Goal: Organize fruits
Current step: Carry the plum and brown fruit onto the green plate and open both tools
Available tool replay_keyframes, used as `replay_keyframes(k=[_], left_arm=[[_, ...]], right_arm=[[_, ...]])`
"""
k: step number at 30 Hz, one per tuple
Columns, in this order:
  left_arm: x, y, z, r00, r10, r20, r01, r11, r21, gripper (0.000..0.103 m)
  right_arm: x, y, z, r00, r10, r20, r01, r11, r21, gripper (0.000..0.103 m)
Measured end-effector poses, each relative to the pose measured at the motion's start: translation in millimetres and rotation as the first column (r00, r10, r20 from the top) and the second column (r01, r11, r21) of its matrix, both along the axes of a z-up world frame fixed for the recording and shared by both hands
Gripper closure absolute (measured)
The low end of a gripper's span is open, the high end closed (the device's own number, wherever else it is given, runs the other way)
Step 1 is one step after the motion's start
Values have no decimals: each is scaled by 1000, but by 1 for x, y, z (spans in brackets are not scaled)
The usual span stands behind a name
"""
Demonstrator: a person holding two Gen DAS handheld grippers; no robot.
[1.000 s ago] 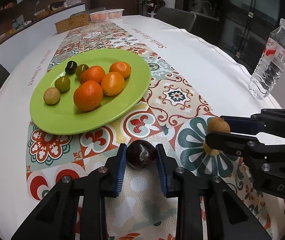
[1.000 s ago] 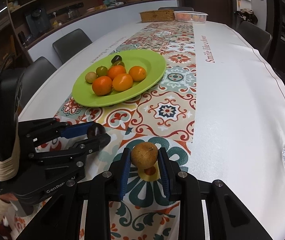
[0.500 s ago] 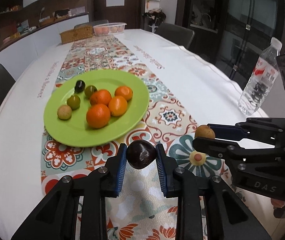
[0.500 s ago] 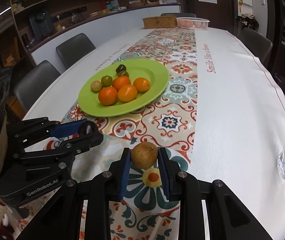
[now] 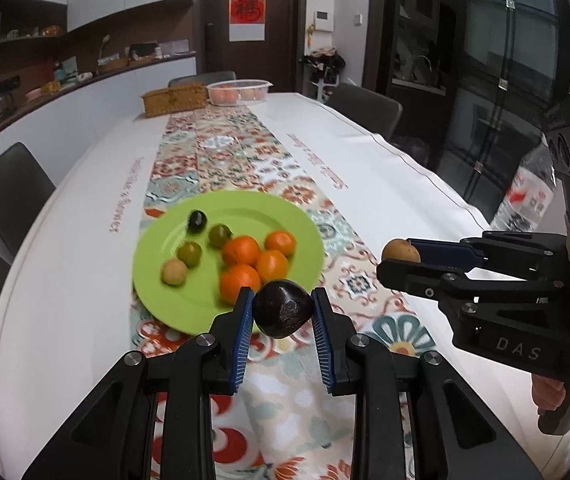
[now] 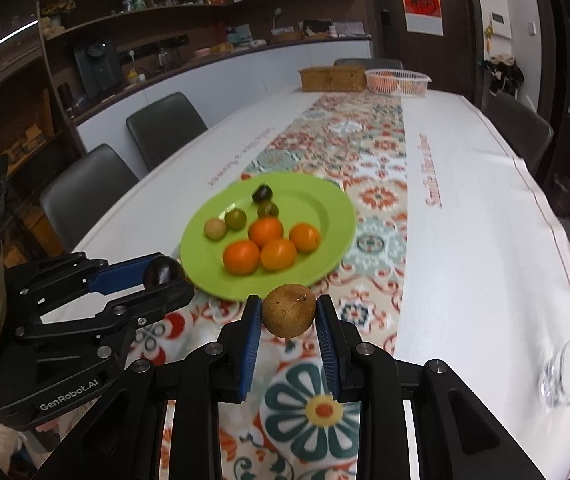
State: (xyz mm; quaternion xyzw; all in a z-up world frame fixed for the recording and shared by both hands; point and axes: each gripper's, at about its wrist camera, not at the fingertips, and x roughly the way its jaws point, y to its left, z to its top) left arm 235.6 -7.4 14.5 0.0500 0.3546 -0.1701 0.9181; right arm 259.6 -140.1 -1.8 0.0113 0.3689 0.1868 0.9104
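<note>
A patterned runner (image 5: 221, 152) lies down the middle of a long white table (image 6: 485, 240), chairs along both sides. Both grippers hang above its near end, tilted downward. The left gripper (image 5: 282, 312) pinches a dark wrinkled fruit (image 5: 282, 314); beside it, the right gripper (image 6: 288, 314) pinches a brown round fruit (image 6: 288, 310). Just beyond sits a green plate (image 5: 165, 300) holding four oranges (image 5: 240, 282) and four small fruits, blurred, perhaps two green. Farther off stand a woven box (image 5: 173, 99) and a white basket (image 5: 238, 92).

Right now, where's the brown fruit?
Clamped in the right gripper, the brown fruit hangs above the patterned runner, just short of the green plate.
</note>
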Motion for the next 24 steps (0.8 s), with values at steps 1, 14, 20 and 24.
replay_keyframes(k=[1,14,20,24], left_arm=[[3,2,2,1000,6,6,-6,1000,-1,74],[52,29,11,998,68,12,-68,997,-32,74],[76,38,0,995,92,-21,-94,994,-56,74],[93,43,-12,993,102,-56,-106,992,-76,74]], right_arm=[[3,2,3,1000,2,9,-2,1000,-2,74],[54,27,27,998,18,61,-16,999,-33,74],[81,37,20,998,29,47,-27,998,-52,74],[100,42,7,999,31,20,-29,998,-60,74]])
